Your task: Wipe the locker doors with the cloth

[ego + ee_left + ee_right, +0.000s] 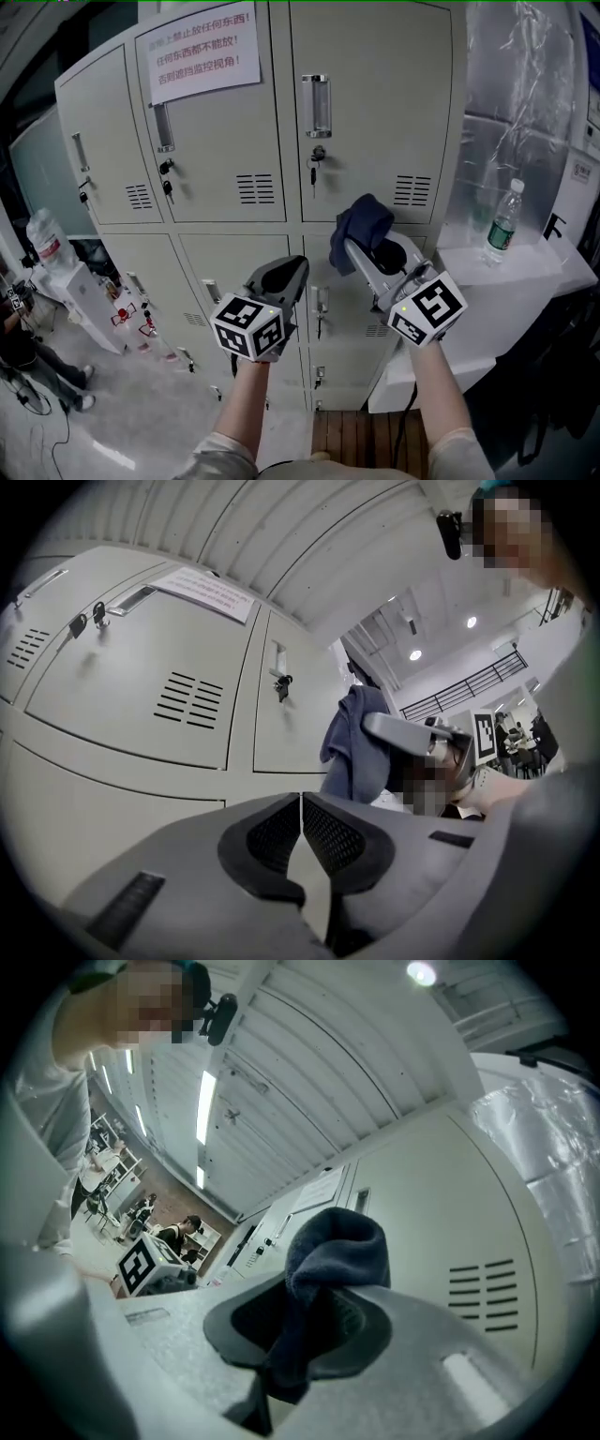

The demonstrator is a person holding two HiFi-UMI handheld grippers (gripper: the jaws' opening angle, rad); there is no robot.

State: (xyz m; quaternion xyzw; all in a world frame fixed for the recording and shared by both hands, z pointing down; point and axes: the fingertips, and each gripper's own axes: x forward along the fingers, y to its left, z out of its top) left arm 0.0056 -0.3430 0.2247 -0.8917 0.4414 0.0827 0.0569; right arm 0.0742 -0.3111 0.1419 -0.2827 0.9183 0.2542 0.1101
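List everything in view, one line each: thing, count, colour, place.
lockers: one bank, beige, straight ahead
notice: one, white with red print, taped to an upper door
keys: several, dark, hanging from door locks
cloth: one, dark blue, bunched in the right gripper's jaws
bottles: two, clear; a green-labelled one on the ledge, a red-labelled one at far left
ledge: one, white, right of the lockers
plastic sheet: one, clear, above the ledge
left gripper: one, grey, jaws together, empty
right gripper: one, grey, clamped on the cloth
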